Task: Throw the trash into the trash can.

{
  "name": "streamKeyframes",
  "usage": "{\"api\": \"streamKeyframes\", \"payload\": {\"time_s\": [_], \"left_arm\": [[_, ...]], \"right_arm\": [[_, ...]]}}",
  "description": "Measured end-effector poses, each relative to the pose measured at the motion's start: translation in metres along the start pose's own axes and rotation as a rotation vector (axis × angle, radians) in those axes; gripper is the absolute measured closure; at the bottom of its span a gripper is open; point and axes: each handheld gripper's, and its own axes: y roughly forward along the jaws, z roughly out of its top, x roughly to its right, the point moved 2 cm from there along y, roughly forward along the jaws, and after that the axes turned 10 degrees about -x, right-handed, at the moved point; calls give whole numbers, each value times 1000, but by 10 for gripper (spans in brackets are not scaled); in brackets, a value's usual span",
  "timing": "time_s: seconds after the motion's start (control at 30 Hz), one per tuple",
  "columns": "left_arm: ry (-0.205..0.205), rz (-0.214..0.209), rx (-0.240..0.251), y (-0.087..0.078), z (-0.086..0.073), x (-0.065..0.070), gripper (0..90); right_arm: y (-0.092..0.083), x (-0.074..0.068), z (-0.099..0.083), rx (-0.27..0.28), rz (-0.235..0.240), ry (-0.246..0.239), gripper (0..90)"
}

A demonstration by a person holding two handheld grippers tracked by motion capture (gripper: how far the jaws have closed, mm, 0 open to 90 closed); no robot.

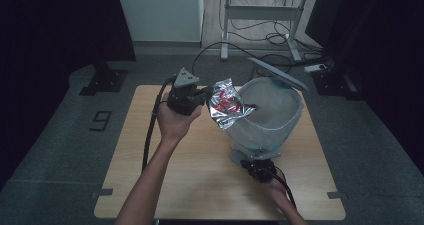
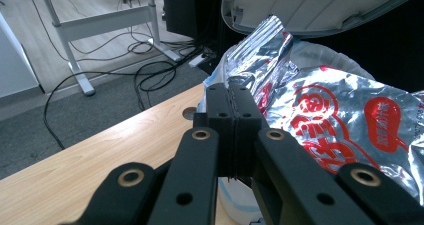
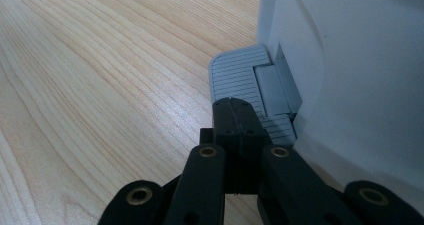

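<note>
From the high view, a pedal bin (image 1: 272, 116) lined with a pale bag stands toward the far right corner of the wooden worktop (image 1: 150, 185), its lid (image 1: 278, 74) tipped up and back. The left gripper (image 1: 205, 96), held up over the far middle of the worktop, carries a crinkled silver foil packet (image 1: 226, 105) with red print, which hangs right at the bin's near-left rim — poised, it seems, so that a release would drop it into the liner. The right gripper (image 1: 250, 164) sits low at the bin's foot on its near side, toward the near right part of the worktop, and the raised lid suggests it is pressing the pedal to hold the bin open. In the left gripper view, the left gripper (image 2: 235, 92) has its fingers pinched together on an edge of the foil packet (image 2: 345, 120), the packet spreading to the right with the open lid (image 2: 320, 7) arching above and the worktop (image 2: 100, 150) below. In the right gripper view, the right gripper (image 3: 235, 105) has its fingers closed against each other with nothing between them, their tips resting over the ribbed grey pedal (image 3: 237, 75) that juts from the white wall of the bin (image 3: 360, 85) — a closed pair makes a firm blunt pusher, which is likely why they are held so.
</note>
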Motion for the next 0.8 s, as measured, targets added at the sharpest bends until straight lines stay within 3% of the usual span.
{"api": "streamKeyframes", "payload": {"time_s": [0.8], "left_arm": [[7, -6, -17, 20, 11, 0, 897]], "right_arm": [[0, 0, 0, 1, -1, 3, 900]]}}
